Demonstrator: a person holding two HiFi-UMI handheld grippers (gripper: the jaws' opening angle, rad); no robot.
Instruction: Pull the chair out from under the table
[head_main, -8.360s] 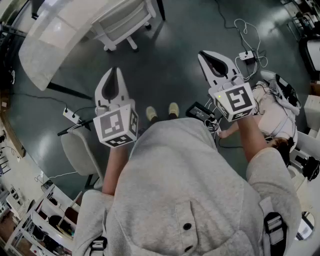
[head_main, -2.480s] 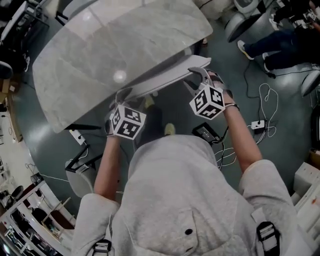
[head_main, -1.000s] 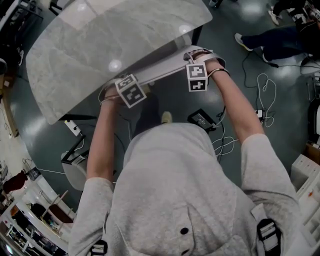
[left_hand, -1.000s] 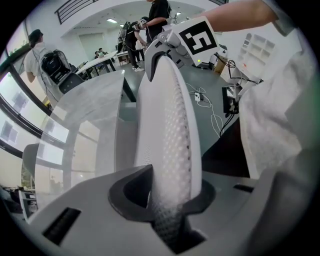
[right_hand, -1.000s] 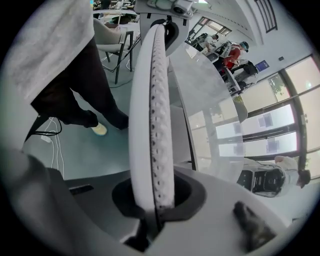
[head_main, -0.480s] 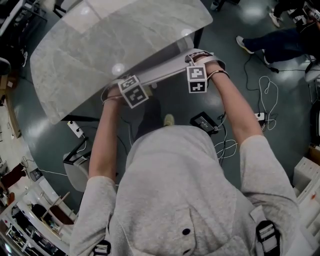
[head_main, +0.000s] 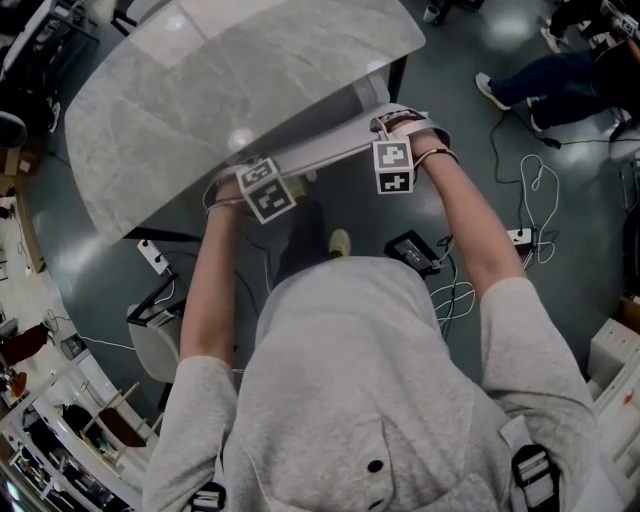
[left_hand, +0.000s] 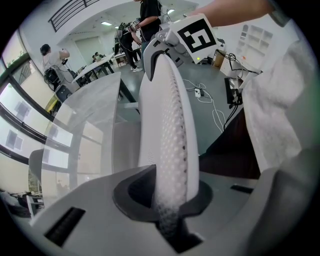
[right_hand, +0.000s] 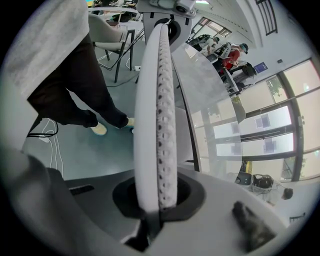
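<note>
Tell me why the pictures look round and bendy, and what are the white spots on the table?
Head view: the white spots are light glaring off the shiny table. Left gripper view: a wide lens curves everything, the corners go black, and the chair back blurs nearest the camera. Right gripper view: same curving, and the windows look washed-out bright.

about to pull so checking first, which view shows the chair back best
The head view: it shows the chair back end to end, its top edge alongside the table. The left and right gripper views each show only a foreshortened strip of its perforated edge, seen end-on.
</note>
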